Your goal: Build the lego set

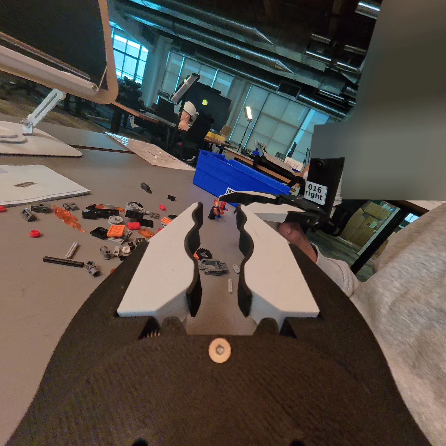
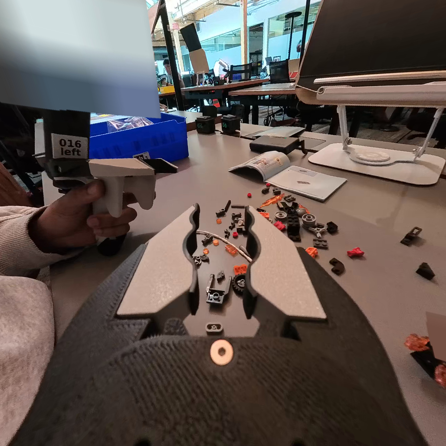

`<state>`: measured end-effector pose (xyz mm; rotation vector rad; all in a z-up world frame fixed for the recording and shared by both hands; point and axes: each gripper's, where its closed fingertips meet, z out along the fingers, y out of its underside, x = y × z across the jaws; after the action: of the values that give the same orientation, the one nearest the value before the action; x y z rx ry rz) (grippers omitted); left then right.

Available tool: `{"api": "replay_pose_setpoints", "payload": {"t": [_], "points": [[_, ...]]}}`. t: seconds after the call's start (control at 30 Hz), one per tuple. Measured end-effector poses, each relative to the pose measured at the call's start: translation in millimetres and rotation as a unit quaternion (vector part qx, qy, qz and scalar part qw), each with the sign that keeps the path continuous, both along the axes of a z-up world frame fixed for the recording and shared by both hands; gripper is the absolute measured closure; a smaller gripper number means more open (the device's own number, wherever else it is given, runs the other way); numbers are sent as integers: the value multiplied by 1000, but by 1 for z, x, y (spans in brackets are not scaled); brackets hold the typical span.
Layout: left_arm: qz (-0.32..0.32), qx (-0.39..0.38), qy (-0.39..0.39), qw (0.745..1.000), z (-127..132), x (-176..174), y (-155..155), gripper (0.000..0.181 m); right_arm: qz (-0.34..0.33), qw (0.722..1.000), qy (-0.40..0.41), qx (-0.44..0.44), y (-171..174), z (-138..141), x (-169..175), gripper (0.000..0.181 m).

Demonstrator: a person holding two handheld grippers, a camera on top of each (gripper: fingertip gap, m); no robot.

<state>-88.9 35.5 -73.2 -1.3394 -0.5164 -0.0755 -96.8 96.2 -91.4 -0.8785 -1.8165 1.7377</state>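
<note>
Both grippers hover low over a grey table strewn with loose lego pieces. My left gripper point(image 1: 219, 207) is open and empty; a dark grey lego part point(image 1: 213, 266) and a black gear point(image 1: 204, 253) lie on the table between its fingers. Two small minifigures point(image 1: 218, 211) stand just past its tips. My right gripper point(image 2: 222, 207) is open and empty over the same dark grey part point(image 2: 214, 294), a black wheel point(image 2: 239, 283), an orange brick point(image 2: 240, 269) and a white hose point(image 2: 224, 241). Each gripper shows in the other's view, hand-held: the right gripper point(image 1: 253, 198) and the left gripper point(image 2: 149, 166).
A pile of black, grey, orange and red pieces point(image 1: 115, 224) point(image 2: 294, 222) spreads across the table. An open instruction booklet point(image 1: 36, 183) point(image 2: 289, 173) lies beyond it. A blue bin point(image 1: 231, 176) point(image 2: 140, 137) and a white monitor stand point(image 1: 36, 142) point(image 2: 376, 161) stand at the back. Spacing between my two grippers at the tips: around 7 centimetres. The black wheel point(image 2: 239, 283) sits 9 centimetres or so from the ends of my right fingers. It is also in sight in the left wrist view point(image 1: 208, 254).
</note>
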Motion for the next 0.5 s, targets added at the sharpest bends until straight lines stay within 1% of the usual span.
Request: {"api": "replay_pose_setpoints", "payload": {"t": [0.5], "points": [[-3,-3,7,1000,1,2,1,156,0,1000,0,-14,3,2,0,145]]}}
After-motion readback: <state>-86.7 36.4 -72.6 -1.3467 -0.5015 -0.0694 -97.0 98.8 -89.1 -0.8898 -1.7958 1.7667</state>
